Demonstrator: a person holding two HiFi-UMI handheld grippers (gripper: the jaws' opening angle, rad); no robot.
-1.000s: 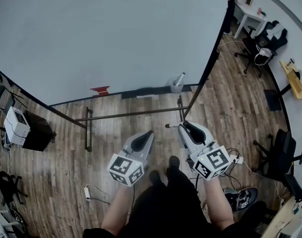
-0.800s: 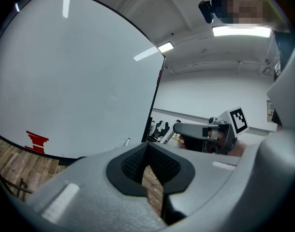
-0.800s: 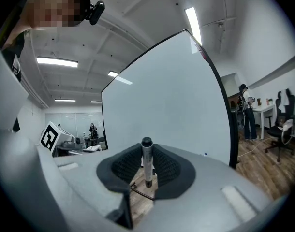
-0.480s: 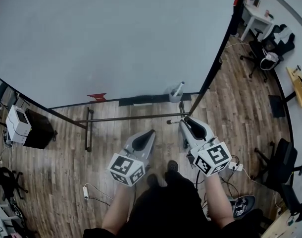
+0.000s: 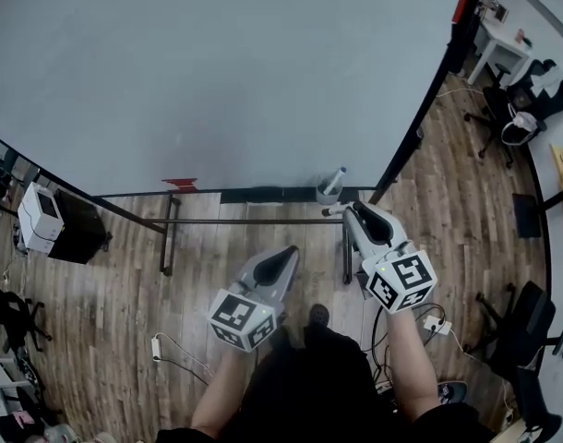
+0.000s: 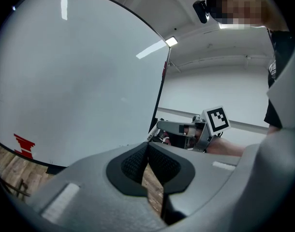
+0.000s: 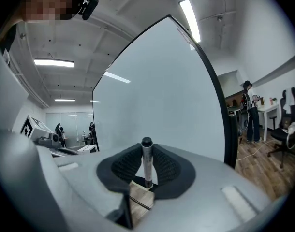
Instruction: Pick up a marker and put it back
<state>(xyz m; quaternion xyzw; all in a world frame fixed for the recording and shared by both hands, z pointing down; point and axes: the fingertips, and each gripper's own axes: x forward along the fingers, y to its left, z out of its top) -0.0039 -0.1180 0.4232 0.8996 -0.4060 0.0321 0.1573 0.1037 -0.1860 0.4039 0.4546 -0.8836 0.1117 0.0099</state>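
My right gripper (image 5: 353,211) is shut on a grey marker (image 5: 334,210) whose end sticks out to the left, just below the whiteboard's bottom edge. In the right gripper view the marker (image 7: 147,161) stands upright between the dark pads (image 7: 164,167), black cap up. A small grey holder cup (image 5: 329,188) with another marker in it sits on the board's ledge, a little up and left of the held marker. My left gripper (image 5: 283,258) hangs lower at centre, its pads (image 6: 159,163) pressed together with nothing between them. The left gripper view also catches the right gripper (image 6: 179,128).
The large whiteboard (image 5: 217,72) fills the upper view, on a black stand with floor bars (image 5: 245,221). A white box on a black cabinet (image 5: 55,233) stands at left. Office chairs (image 5: 517,123) and a desk are at far right. Cables and a power strip (image 5: 156,347) lie on the wooden floor.
My right gripper has carried the marker up toward the board's ledge and the holder cup. The left gripper has shifted slightly right and stays shut.
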